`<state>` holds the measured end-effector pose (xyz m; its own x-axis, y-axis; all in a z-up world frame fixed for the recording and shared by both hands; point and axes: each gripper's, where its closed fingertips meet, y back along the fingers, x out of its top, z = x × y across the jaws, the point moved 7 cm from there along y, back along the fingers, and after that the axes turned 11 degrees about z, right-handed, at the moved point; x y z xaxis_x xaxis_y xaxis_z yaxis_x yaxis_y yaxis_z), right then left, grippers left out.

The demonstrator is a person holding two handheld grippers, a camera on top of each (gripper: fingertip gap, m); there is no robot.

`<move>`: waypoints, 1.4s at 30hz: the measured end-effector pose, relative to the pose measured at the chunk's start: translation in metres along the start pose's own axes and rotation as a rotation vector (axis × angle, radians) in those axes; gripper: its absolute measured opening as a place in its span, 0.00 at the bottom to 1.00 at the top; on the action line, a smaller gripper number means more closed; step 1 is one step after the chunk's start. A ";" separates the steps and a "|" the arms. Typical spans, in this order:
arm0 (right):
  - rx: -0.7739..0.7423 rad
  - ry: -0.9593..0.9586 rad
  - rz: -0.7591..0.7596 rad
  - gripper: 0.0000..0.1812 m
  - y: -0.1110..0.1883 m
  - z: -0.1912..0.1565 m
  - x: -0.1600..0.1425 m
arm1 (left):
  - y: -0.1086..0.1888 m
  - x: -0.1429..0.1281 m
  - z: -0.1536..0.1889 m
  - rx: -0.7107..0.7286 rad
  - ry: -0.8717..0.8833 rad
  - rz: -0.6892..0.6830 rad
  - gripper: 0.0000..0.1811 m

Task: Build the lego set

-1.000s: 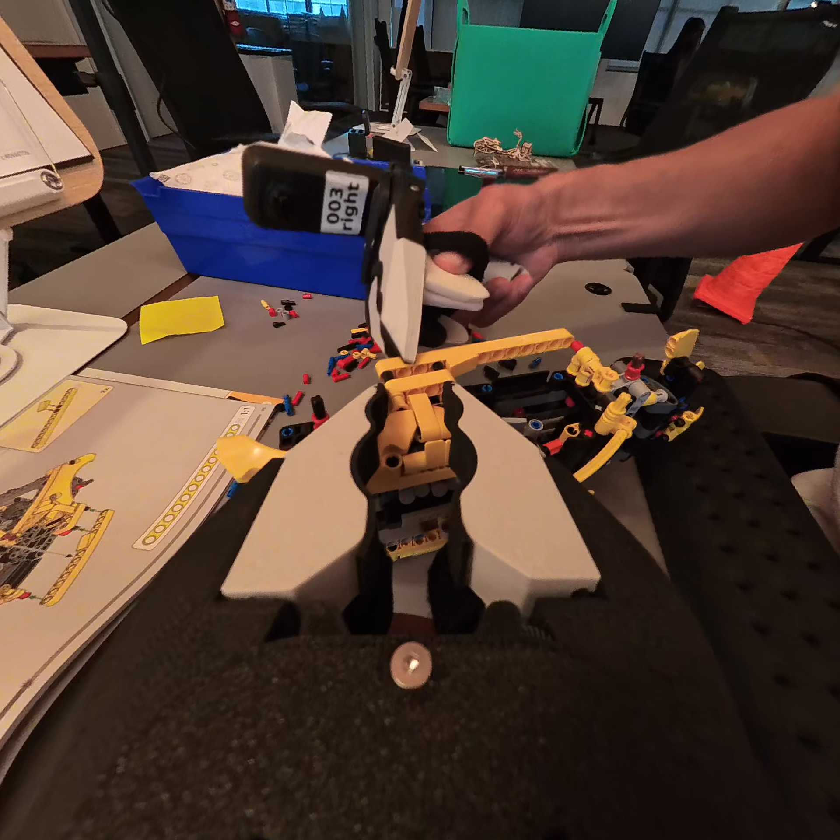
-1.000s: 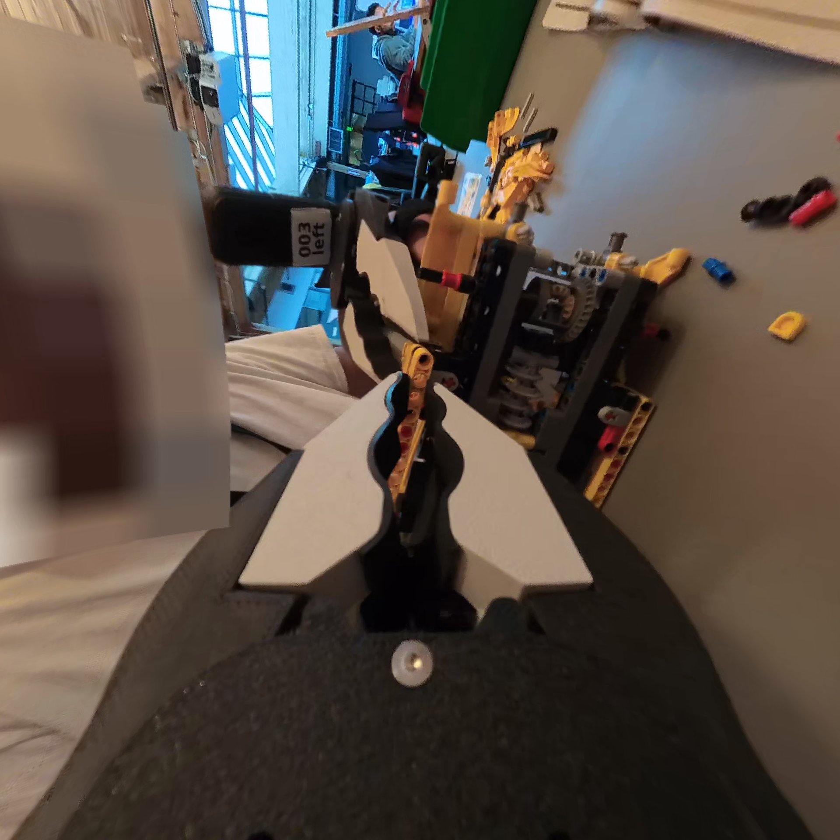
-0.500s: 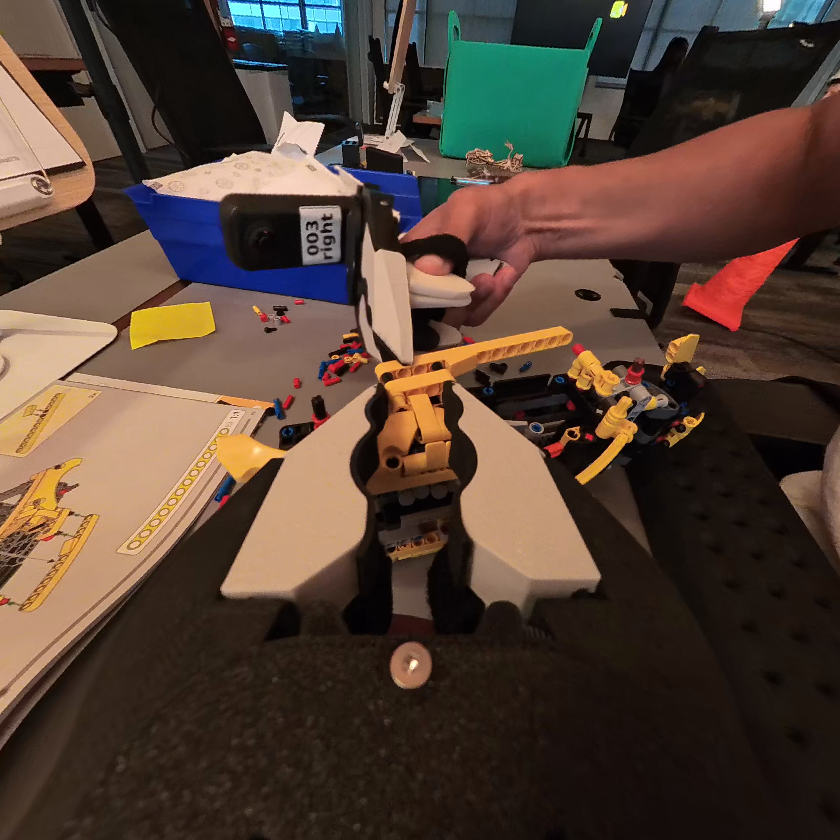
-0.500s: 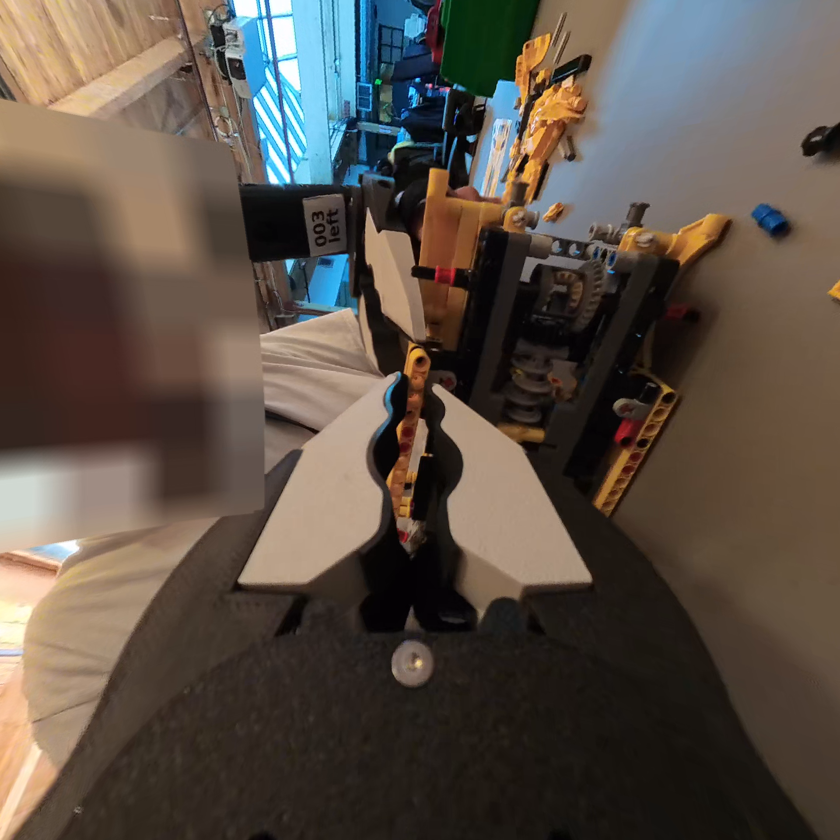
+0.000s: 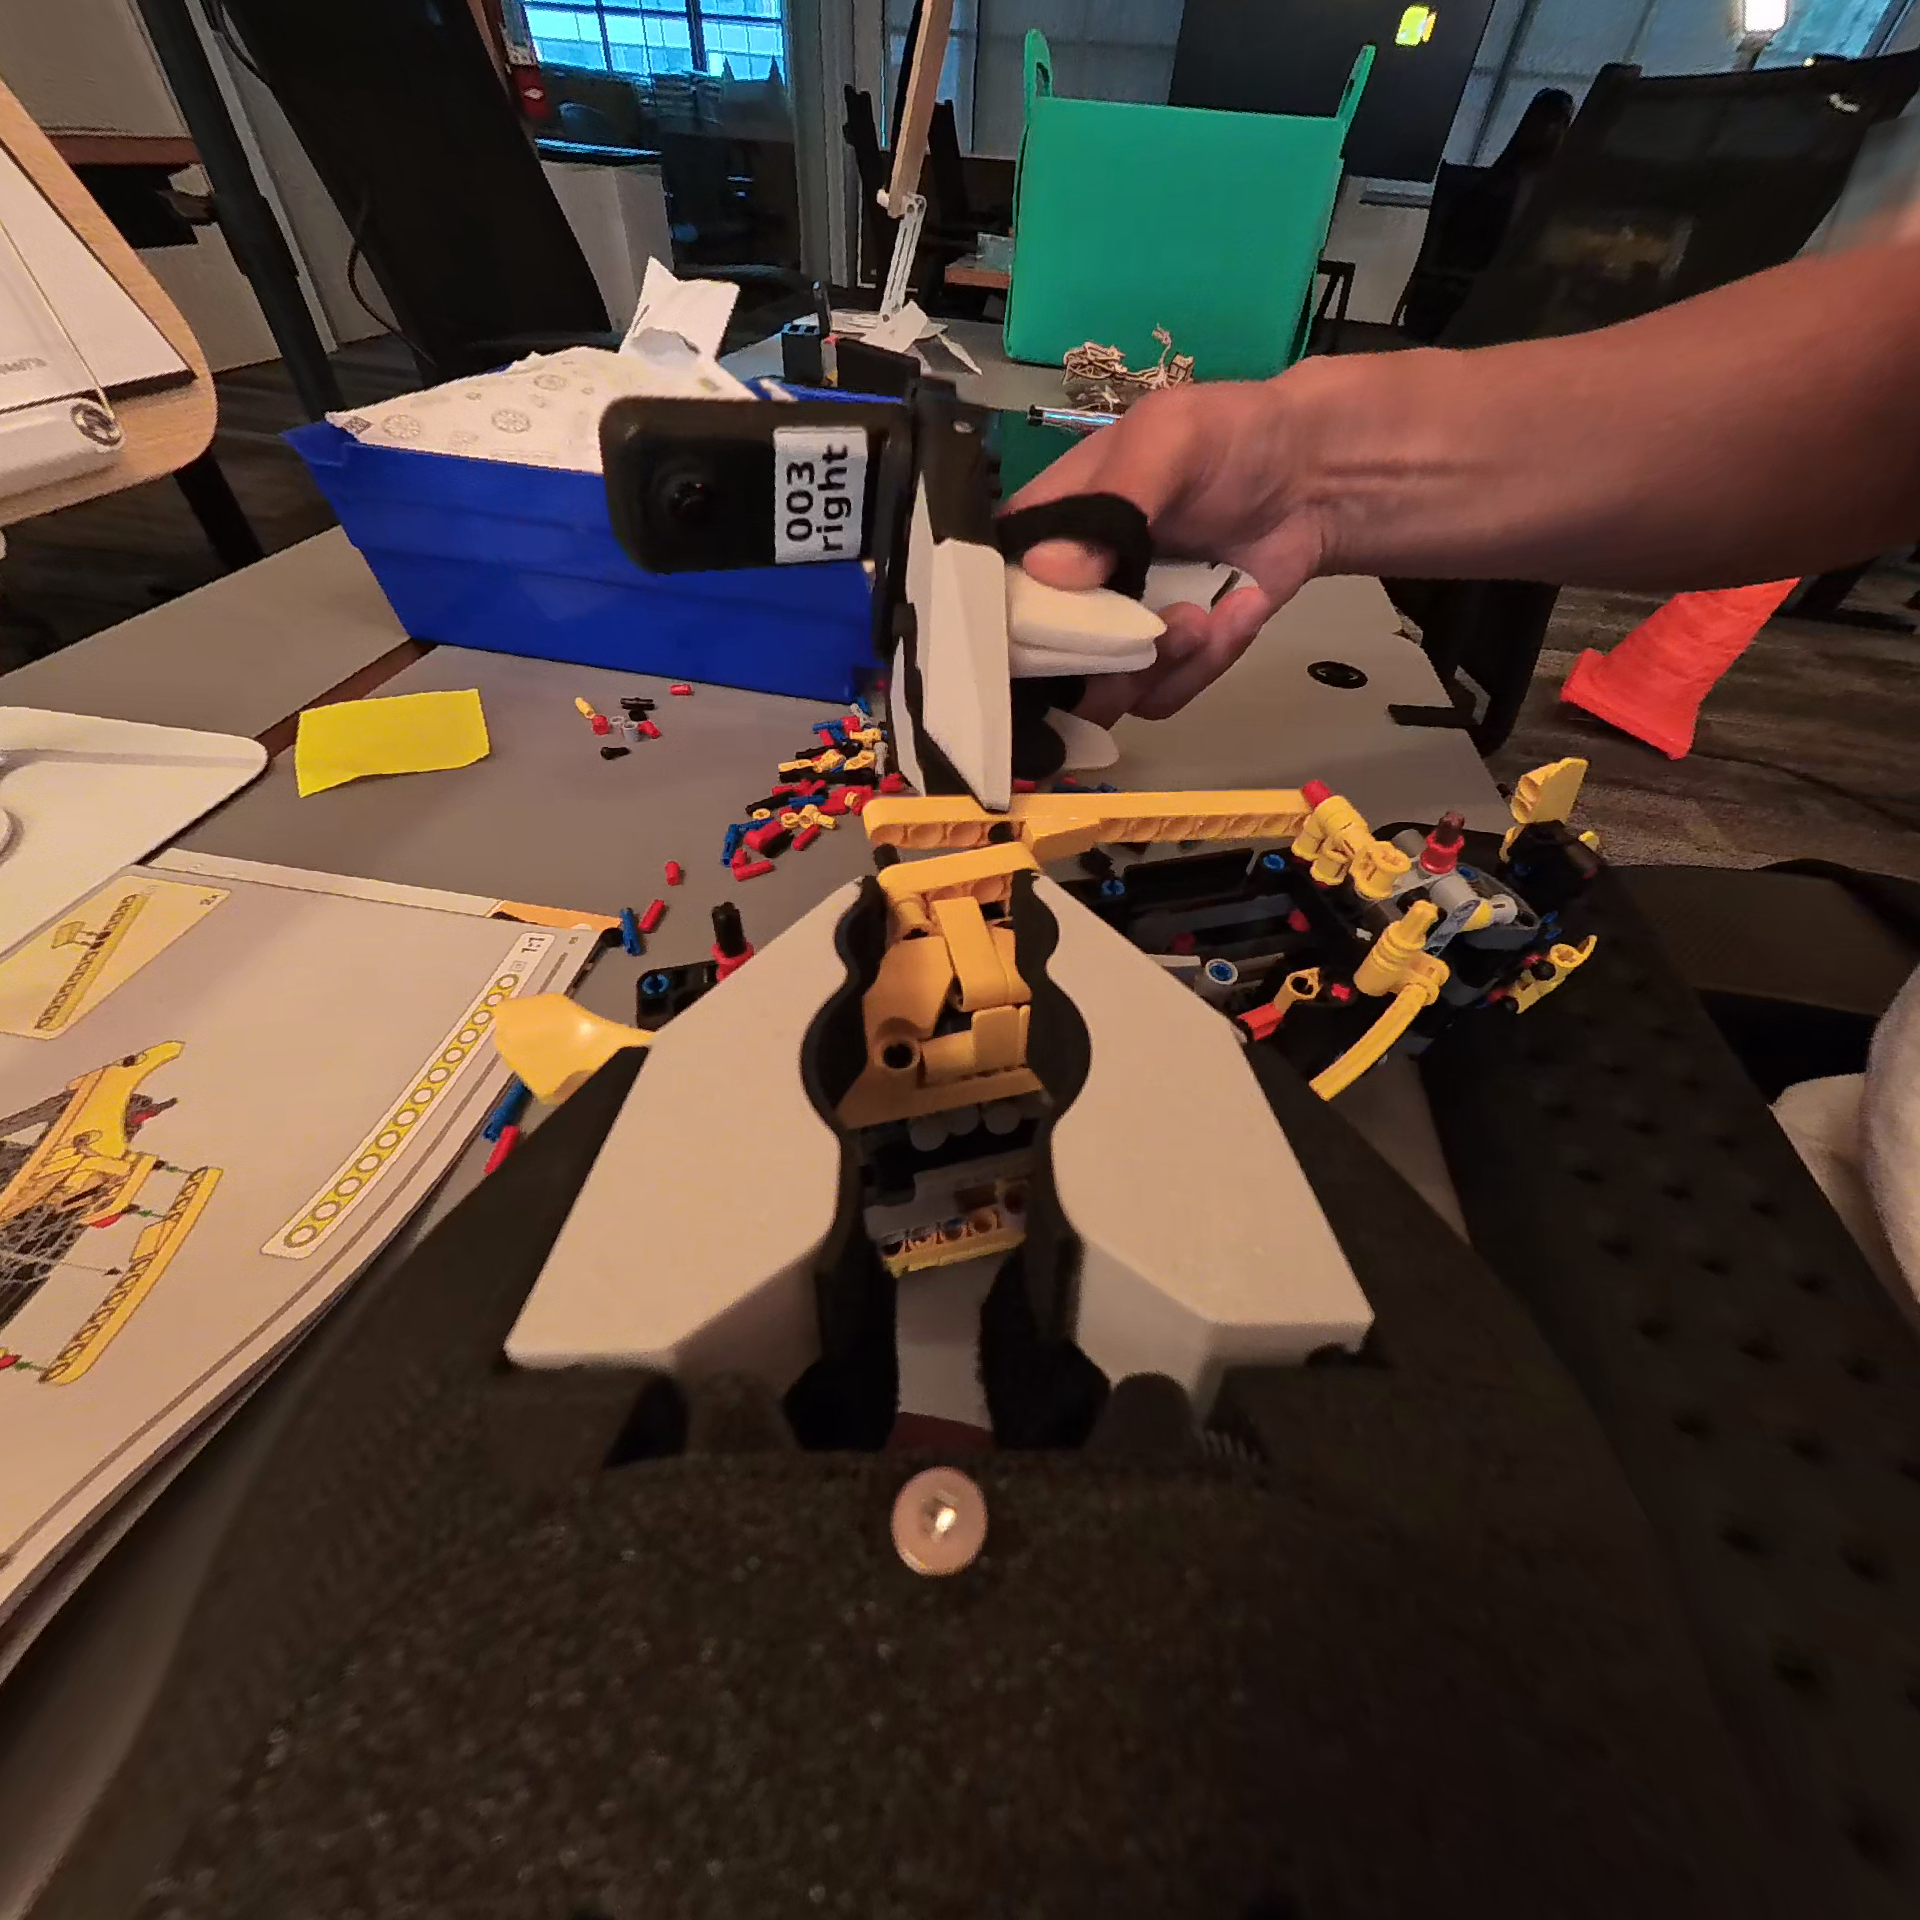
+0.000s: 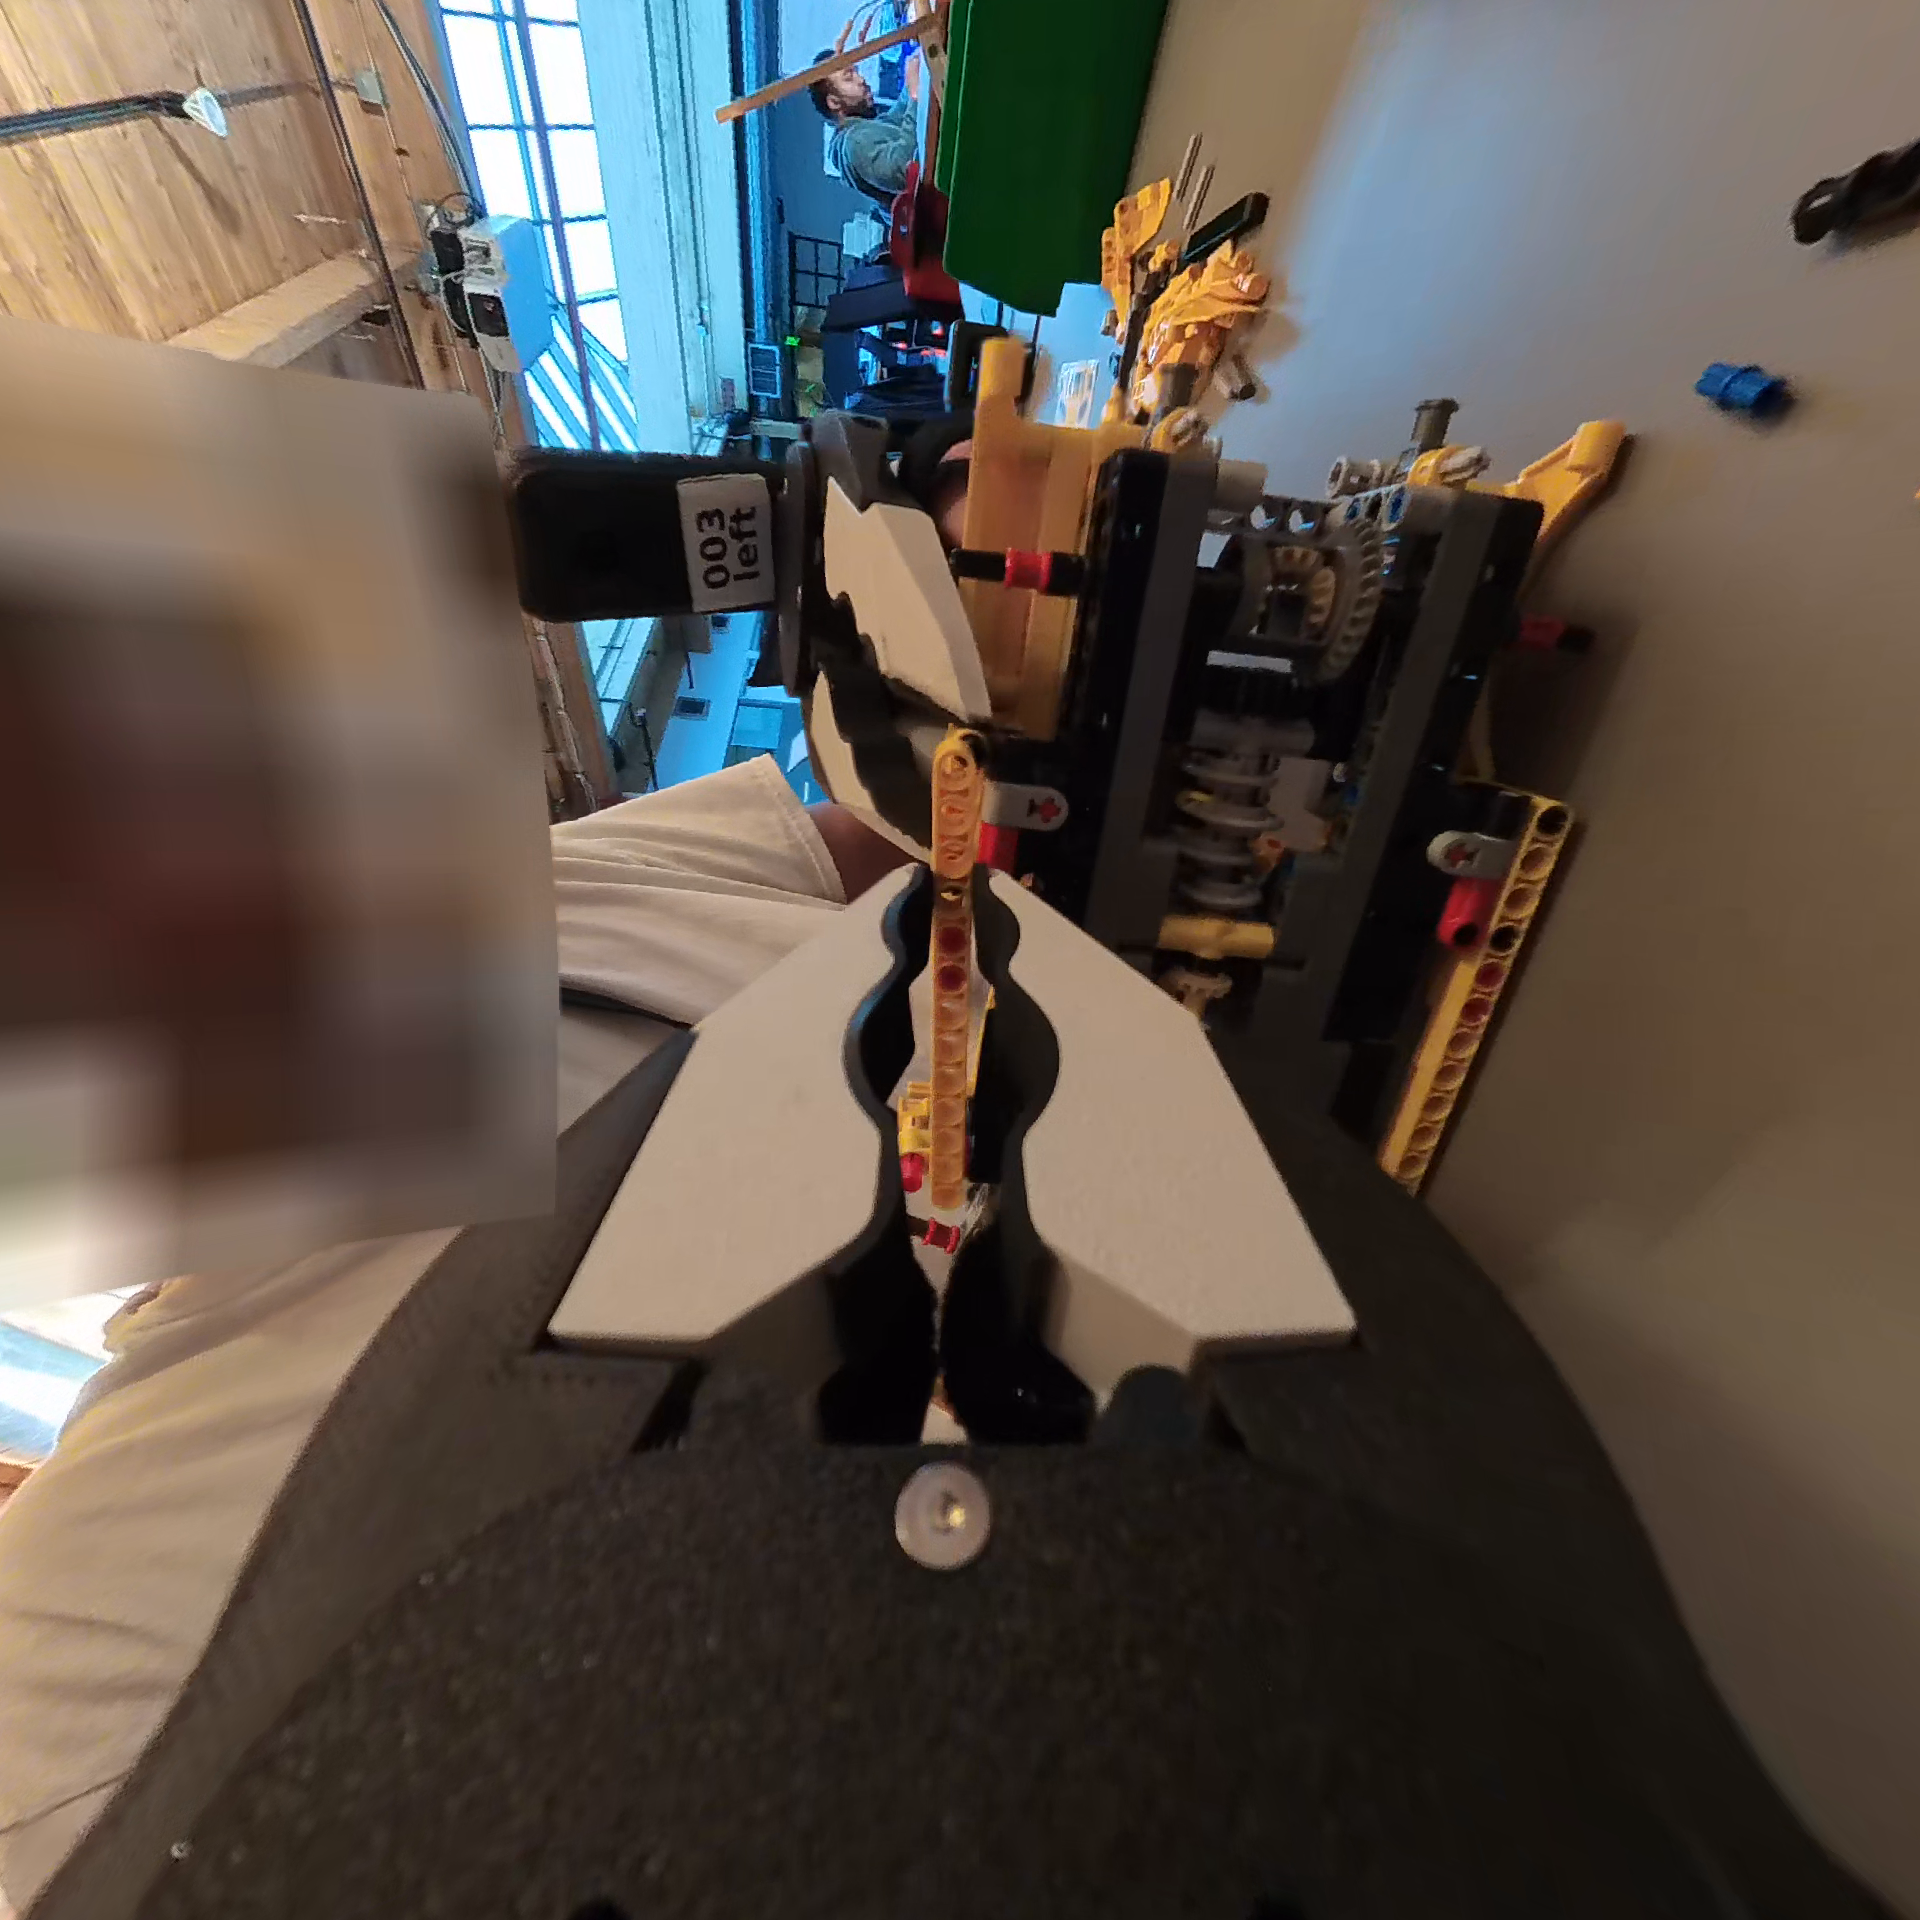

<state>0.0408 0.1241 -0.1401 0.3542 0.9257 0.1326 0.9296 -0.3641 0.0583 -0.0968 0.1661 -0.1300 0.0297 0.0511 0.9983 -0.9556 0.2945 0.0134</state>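
The left gripper (image 5: 940,935) stays pinched on the yellow end of the lego model (image 5: 1351,935), which rests on the table (image 5: 540,821) at approx. 2 o'clock from it. The right gripper (image 6: 948,904), pressed on the long yellow beam (image 6: 951,997), has come nearer vs. 1 s ago. So the beam seems almost at its place on the model, probably ready for pushing in.

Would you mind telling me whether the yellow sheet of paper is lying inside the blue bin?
No, the yellow sheet of paper lies flat on the grey table, in front of the blue bin and apart from it.
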 end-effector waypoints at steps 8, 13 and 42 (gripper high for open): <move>-0.055 -0.099 0.100 0.04 0.002 0.000 -0.003 | -0.002 0.000 0.000 0.030 -0.020 -0.003 0.14; -0.079 0.048 0.084 0.04 0.000 -0.004 -0.007 | -0.001 -0.001 0.002 0.008 -0.011 0.013 0.14; -0.102 0.126 0.021 0.05 -0.003 -0.009 -0.003 | 0.003 0.000 0.003 -0.036 0.004 0.011 0.14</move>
<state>0.0358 0.1220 -0.1315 0.3519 0.8999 0.2576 0.9047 -0.3976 0.1532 -0.1009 0.1644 -0.1302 0.0205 0.0585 0.9981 -0.9447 0.3279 0.0002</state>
